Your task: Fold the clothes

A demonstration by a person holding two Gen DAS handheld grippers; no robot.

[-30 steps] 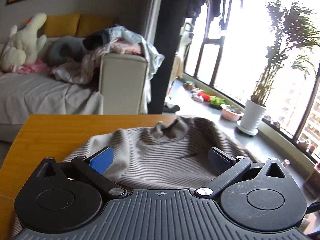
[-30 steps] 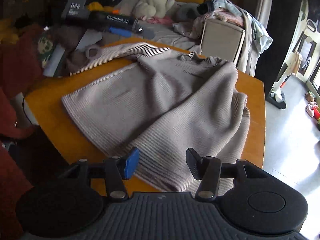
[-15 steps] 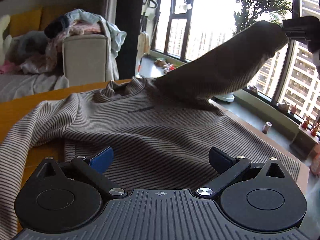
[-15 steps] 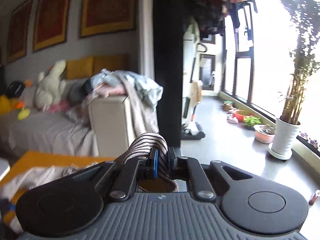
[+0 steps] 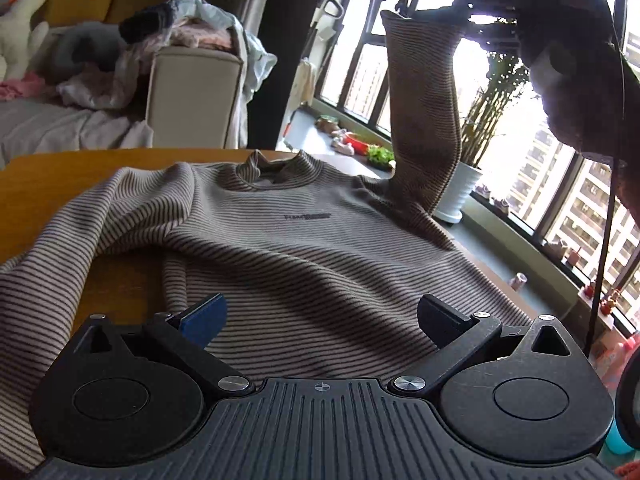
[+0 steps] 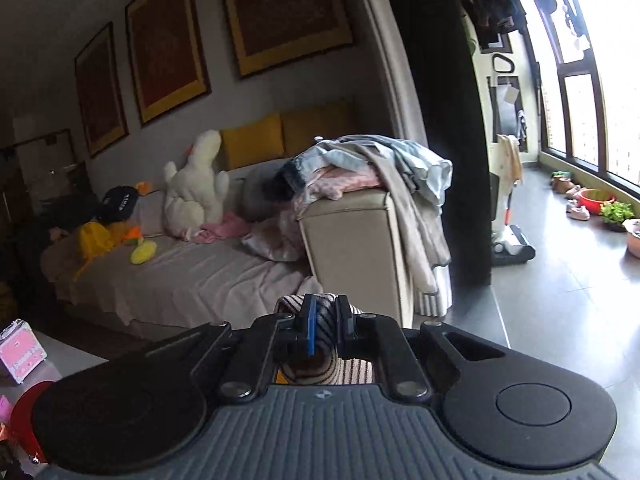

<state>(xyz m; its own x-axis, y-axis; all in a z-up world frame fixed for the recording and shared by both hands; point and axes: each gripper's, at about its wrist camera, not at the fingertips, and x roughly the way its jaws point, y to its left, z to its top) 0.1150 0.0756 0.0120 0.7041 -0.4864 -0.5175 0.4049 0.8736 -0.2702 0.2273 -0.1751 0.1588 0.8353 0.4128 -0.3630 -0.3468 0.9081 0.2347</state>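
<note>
A grey-brown striped sweater (image 5: 304, 248) lies front up on the wooden table (image 5: 60, 176), collar at the far side. My left gripper (image 5: 320, 316) is open and hovers just above the sweater's lower body, holding nothing. My right gripper (image 6: 325, 326) is shut on the cuff of the sweater's sleeve (image 6: 324, 320). In the left wrist view that sleeve (image 5: 424, 112) hangs lifted high above the table's right side, held at its top by the right gripper (image 5: 472, 16). The other sleeve (image 5: 52, 248) lies draped over the table's left edge.
A sofa (image 6: 180, 276) with plush toys and a pile of clothes (image 6: 360, 168) on its armrest stands behind the table. Windows, a potted plant (image 5: 460, 188) and small pots line the right side. A pink case (image 6: 20, 350) sits low on the left.
My right gripper has raised the sleeve from slanting over the right shoulder to hanging nearly upright. One second ago it was open over the sweater's hem. My left gripper stays open over the sweater.
</note>
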